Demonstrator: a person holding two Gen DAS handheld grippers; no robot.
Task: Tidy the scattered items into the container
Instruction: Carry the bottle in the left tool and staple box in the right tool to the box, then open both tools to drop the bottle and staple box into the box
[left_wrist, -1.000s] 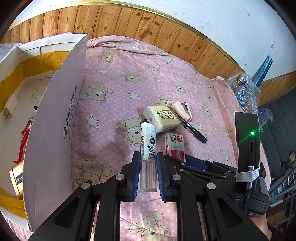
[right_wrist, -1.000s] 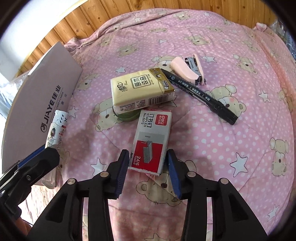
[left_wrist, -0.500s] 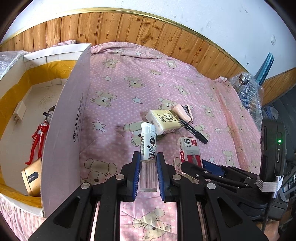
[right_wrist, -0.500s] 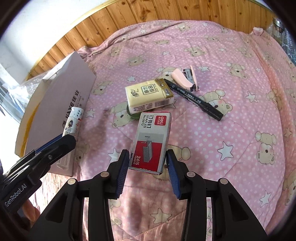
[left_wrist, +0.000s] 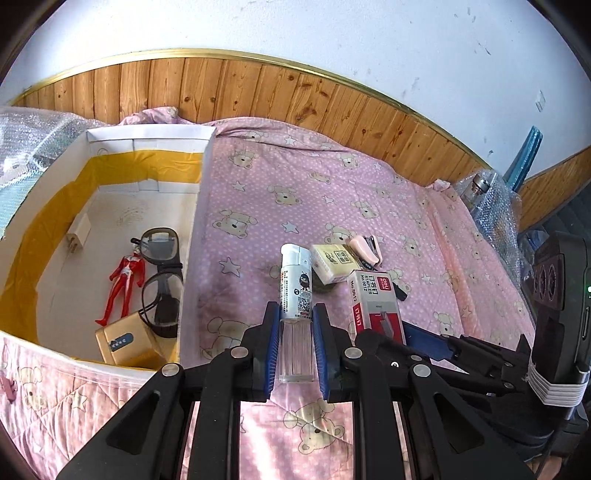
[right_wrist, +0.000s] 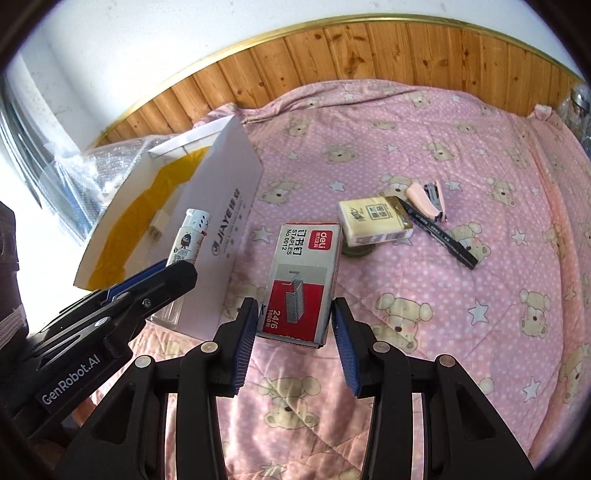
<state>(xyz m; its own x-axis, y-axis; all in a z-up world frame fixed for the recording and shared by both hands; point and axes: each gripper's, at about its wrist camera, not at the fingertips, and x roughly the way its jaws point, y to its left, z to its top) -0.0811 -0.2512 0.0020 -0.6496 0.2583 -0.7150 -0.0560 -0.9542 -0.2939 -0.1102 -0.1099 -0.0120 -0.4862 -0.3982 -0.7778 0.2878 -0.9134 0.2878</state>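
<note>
**A:** Both tongs are loaded. Left gripper (left_wrist: 294, 345) has its blue pads closed on the clear lower end of a white spray bottle with a printed label (left_wrist: 295, 291), long axis running straight out along the fingers, cap farthest away. What lies to its left?

**B:** At far left stands the open white cardboard box with a yellow lining (left_wrist: 51, 206). Inside it lie a red toy figure (left_wrist: 123, 282), black-framed glasses (left_wrist: 159, 266), a gold-coloured small box (left_wrist: 123, 345) and a white charger plug (left_wrist: 78, 238). The box's near white wall (right_wrist: 221, 236) rises between the bottle and that interior.

**A:** So the container lies to the left of the left gripper, and that hand is clearly the nearer one. The bottle appears to be held above the wall's top edge, so it probably only needs carrying across, not lifting much.

**B:** Right gripper (right_wrist: 293, 339) holds a grey-and-red cardboard staple box (right_wrist: 303, 280) between its pads, long axis also pointing forward. It hangs over the pink bear-print quilt (right_wrist: 461, 314), just right of the box wall, farther from the opening.

**A:** And farther right?

**B:** Scattered on the quilt: a pale yellow tissue pack (right_wrist: 373, 221) resting on something dark green, a black marker pen (right_wrist: 439, 236) touching it, and a pink stapler (right_wrist: 426, 201) just beyond.
</note>
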